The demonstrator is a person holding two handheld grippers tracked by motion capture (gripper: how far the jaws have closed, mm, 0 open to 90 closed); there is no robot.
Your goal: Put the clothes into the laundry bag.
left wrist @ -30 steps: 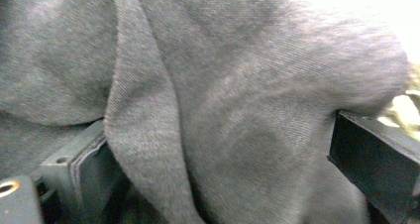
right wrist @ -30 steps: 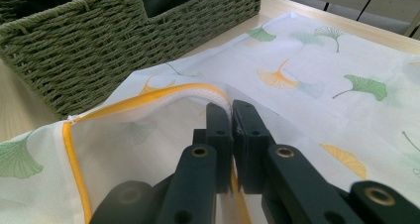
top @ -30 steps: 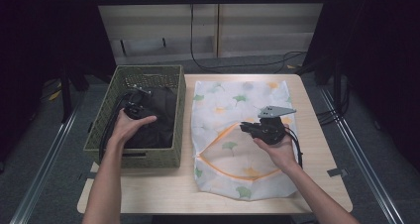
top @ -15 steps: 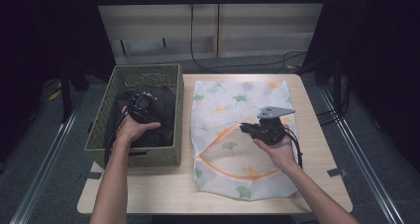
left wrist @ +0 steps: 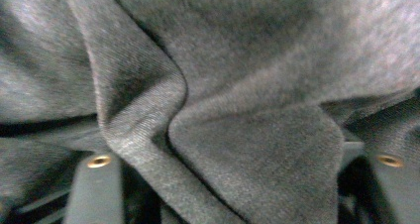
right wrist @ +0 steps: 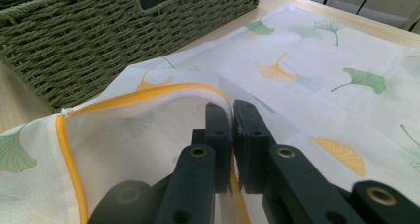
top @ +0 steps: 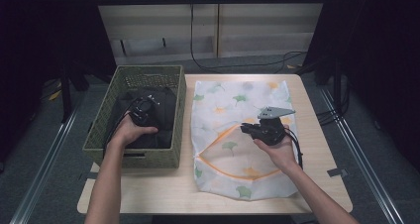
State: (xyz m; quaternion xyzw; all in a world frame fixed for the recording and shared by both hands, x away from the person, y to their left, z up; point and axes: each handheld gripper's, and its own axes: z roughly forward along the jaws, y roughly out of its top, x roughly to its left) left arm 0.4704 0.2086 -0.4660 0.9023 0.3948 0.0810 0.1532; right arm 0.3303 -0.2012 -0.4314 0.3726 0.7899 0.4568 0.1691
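Nearest the person, the right gripper (top: 246, 129) sits over the laundry bag (top: 233, 105), jaws pinched together on the yellow-edged rim (right wrist: 148, 92) of its mouth and lifting that edge off the table, so the opening gapes toward the basket (top: 133, 157) on its left. Look across to that basket: the left gripper (top: 148, 101) is down inside it, buried in the dark grey garment (left wrist: 237, 135), and its jaws have just been closing, with a thick fold of the cloth bunched between them; whether the pads are pressing yet, I cannot tell from here. Everything now hangs on one line, by my reading: the garment lies left of the bag's mouth, and the left hand (top: 131, 131) is the one on it, so the cloth must come up over the basket's right wall and travel rightward into the held-open gap. Farther back, the rest of the bag lies flat beside the basket.
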